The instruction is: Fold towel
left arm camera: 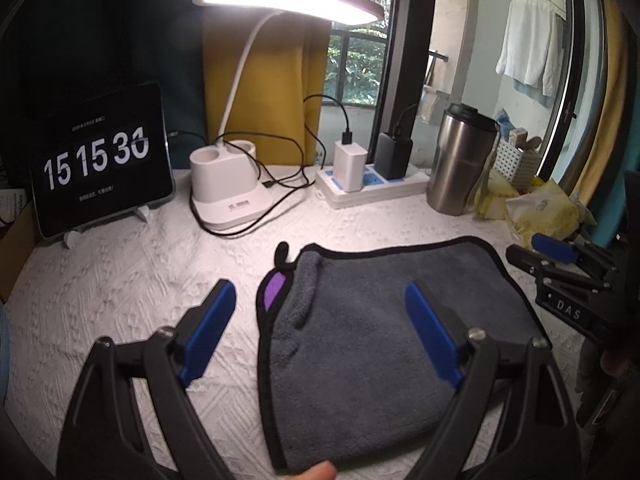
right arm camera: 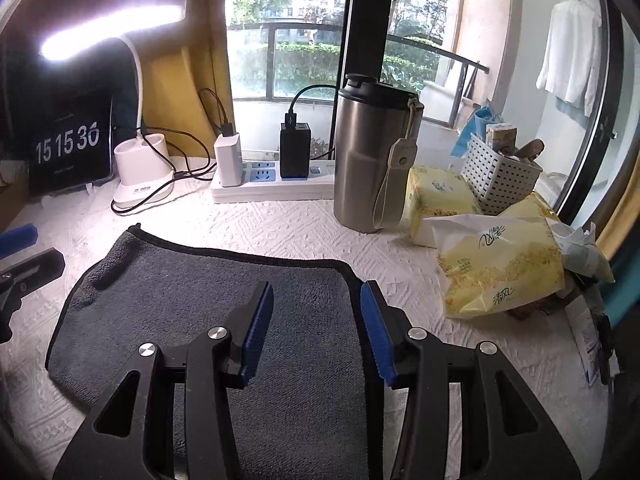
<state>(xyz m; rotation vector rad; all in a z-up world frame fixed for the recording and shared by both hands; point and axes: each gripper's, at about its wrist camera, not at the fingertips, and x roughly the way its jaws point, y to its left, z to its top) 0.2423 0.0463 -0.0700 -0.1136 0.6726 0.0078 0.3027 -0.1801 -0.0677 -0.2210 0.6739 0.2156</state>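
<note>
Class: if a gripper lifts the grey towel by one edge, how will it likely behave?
The grey towel would probably droop; its plush fabric already lies folded with soft wrinkles. It looks light, so both open grippers, left gripper and right gripper, should lift it easily. On the textured white cloth it would likely bunch rather than slide.

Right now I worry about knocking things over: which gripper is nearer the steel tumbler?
Right. The right gripper hovers over the towel's right edge, just before the steel tumbler; the left gripper is farther left.
</note>
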